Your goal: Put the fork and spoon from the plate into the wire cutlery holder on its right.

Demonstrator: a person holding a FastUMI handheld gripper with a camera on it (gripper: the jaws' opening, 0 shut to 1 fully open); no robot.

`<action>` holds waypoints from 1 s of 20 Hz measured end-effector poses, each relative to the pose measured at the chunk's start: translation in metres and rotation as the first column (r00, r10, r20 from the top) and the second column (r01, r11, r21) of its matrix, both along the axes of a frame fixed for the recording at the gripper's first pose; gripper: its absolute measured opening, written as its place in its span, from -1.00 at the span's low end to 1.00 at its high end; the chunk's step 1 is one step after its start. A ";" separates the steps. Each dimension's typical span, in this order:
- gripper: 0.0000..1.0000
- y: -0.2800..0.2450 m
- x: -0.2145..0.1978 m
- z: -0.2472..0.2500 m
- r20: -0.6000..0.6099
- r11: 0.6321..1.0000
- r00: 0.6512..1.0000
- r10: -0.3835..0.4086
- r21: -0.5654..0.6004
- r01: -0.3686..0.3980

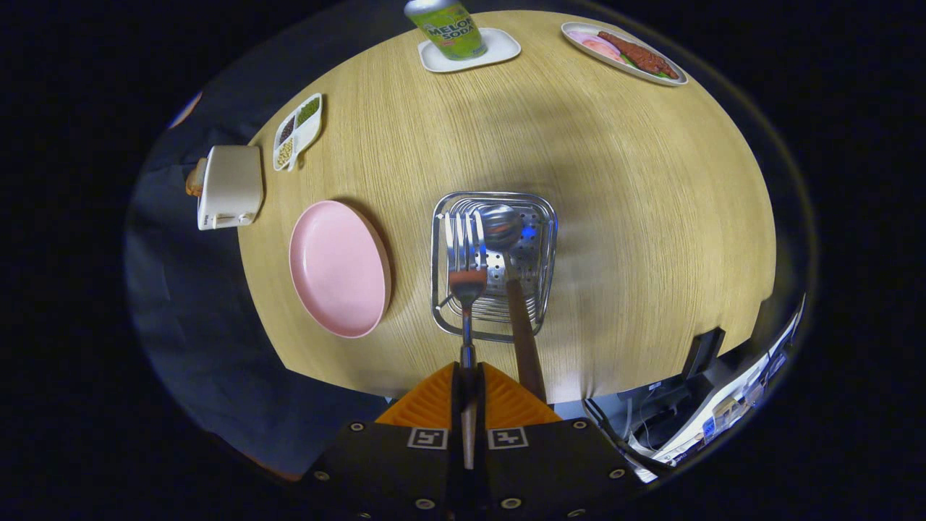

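Observation:
I look straight down on a round wooden table. My gripper (468, 387) has its orange fingers (434, 401) pressed together on the handle of the fork (465, 268), whose tines point away from me over the wire cutlery holder (546, 250). The spoon (506, 250) with a brown handle stands in the holder beside the fork, its bowl up and its handle leaning toward my right finger. The pink plate (336, 268) lies bare just left of the holder.
A white toaster (230, 187) sits at the table's left edge with a small divided dish (296, 132) of beans behind it. Far across stand a green soda can (447, 29) on a white coaster and a plate of food (623, 52). Cables and equipment lie below the table on the right.

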State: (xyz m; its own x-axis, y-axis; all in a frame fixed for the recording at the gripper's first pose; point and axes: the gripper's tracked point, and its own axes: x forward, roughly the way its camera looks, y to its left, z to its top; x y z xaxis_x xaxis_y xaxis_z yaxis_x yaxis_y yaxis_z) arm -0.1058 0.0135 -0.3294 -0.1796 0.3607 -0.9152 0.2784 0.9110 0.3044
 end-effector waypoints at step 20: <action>-0.28 -0.024 0.072 0.037 0.347 0.999 0.937 -0.036 -0.005 0.040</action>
